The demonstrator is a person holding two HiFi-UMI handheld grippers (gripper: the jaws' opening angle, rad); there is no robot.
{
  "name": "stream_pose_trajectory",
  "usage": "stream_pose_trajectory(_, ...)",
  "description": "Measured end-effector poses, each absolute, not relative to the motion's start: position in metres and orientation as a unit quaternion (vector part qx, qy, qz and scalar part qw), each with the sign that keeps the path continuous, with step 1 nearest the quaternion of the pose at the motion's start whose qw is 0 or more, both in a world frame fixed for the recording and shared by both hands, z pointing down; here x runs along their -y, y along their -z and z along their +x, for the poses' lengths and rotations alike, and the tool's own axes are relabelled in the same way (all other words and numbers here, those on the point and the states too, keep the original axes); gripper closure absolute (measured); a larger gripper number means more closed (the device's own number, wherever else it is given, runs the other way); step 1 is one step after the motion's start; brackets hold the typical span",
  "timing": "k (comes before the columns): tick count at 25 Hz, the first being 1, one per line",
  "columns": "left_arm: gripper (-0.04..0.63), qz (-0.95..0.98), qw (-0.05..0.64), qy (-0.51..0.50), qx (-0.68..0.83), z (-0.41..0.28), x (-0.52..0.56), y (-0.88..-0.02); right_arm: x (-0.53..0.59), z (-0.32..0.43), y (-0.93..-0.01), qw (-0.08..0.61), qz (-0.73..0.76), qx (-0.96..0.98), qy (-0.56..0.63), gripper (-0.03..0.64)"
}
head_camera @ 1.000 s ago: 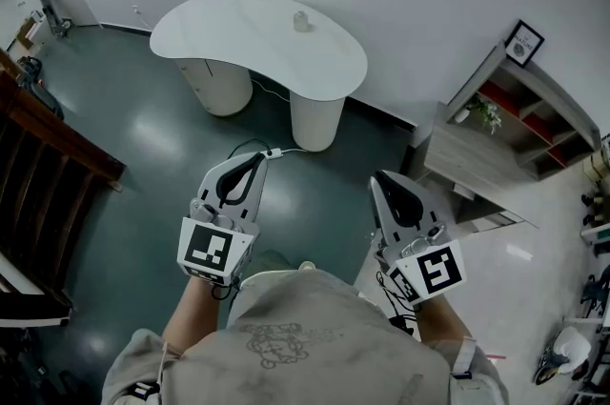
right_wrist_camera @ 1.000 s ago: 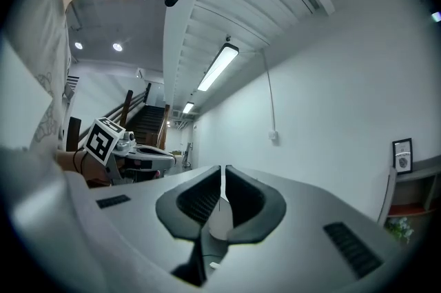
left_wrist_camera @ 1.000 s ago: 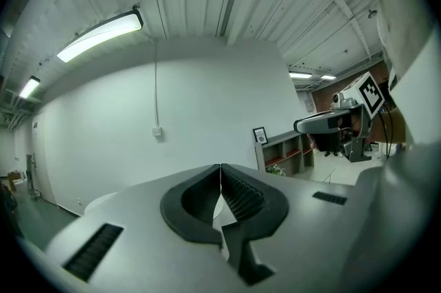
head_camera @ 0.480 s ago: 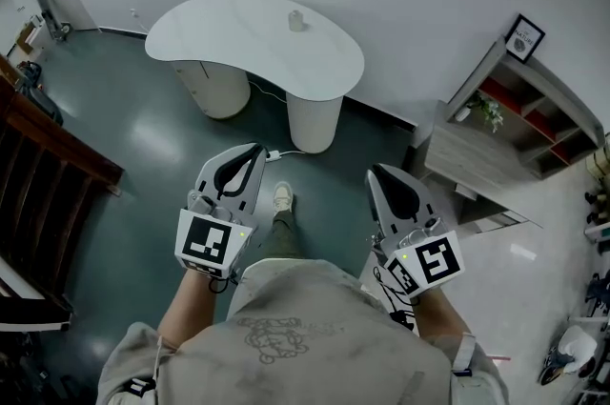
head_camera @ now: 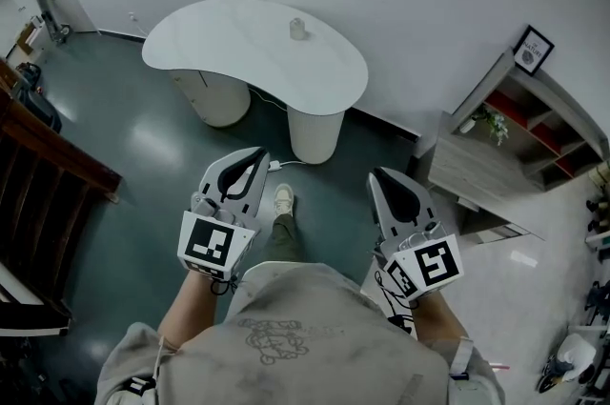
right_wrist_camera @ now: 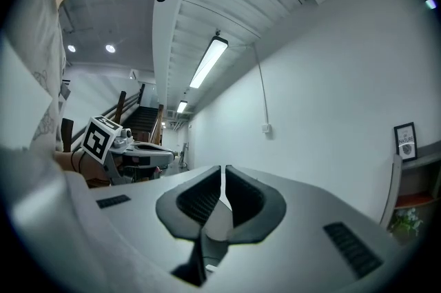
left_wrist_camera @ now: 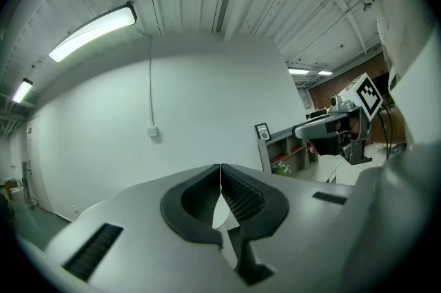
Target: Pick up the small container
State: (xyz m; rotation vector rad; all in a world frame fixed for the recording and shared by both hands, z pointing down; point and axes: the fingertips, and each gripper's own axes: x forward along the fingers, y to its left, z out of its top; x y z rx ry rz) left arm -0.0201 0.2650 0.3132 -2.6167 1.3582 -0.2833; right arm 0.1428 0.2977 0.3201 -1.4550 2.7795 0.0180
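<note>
My left gripper (head_camera: 255,155) and right gripper (head_camera: 377,178) are both squeezed tight on nothing — the container (head_camera: 297,29) sits well away, up on the table (head_camera: 219,41).

Small container (head_camera: 298,29) on table (head_camera: 219,46), far edge, near wall. Shelf unit (head_camera: 519,122) to R of table, stair rail (head_camera: 52,155) to L. L gripper (head_camera: 258,152) & R gripper (head_camera: 375,175) side by side before table, shoe (head_camera: 282,198) btwn.

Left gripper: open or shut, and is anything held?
Shut, empty: in its own view the left gripper shows jaw tips touching, nothing between them.
</note>
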Motion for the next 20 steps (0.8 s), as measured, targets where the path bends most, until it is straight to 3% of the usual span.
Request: stream_pose_trajectory(20, 0.577, -0.884, 0.073, 0.135, -0.441, -0.047, -0.072, -0.328, -0.110, 0.114, -0.340, -0.018, -0.487, -0.872, 0.035, 0.578)
